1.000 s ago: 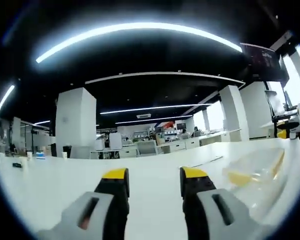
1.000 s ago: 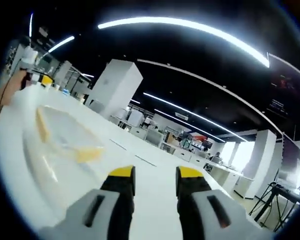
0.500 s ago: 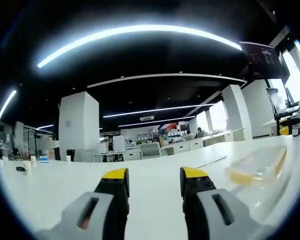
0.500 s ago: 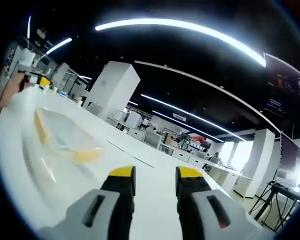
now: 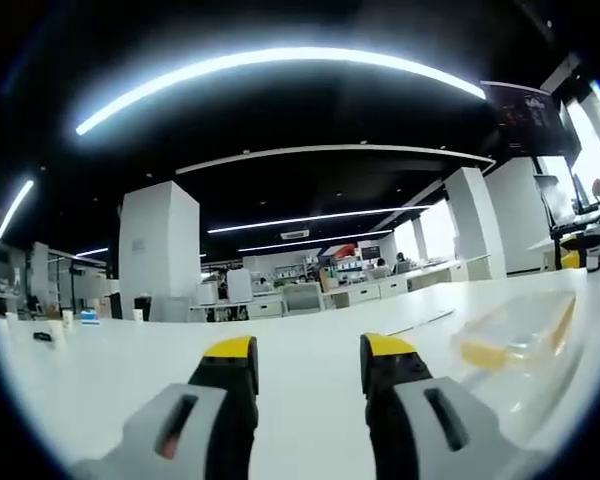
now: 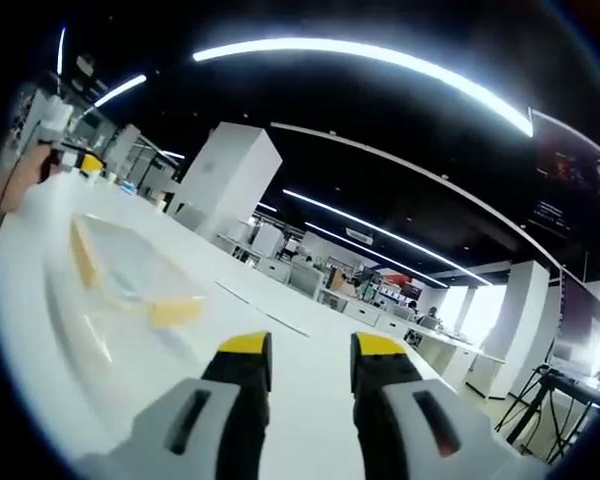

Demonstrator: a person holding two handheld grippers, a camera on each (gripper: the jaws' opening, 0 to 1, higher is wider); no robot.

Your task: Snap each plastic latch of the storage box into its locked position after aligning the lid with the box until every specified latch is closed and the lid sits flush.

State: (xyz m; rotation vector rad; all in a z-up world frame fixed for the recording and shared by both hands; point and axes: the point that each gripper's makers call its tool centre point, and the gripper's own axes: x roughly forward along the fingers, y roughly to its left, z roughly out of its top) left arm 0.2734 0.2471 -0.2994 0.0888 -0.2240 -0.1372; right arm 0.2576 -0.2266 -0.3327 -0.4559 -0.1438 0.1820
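A clear plastic storage box with yellow latches lies on the white table, to the right of my left gripper. That gripper is open, its yellow-tipped jaws apart over bare table with nothing between them. In the right gripper view the same box sits to the left, a yellow latch at its near end and another at its far end. My right gripper is also open, apart from the box. The other gripper and a hand show at the far left edge.
The white table stretches ahead in both views. Behind it is an open office with white pillars, desks and ceiling light strips. A dark screen hangs at upper right. Small items stand at the table's far left.
The left gripper view tilted up slightly from one second ago, so the box sits a little higher in it. The right gripper view barely shifted. Both grippers stayed open.
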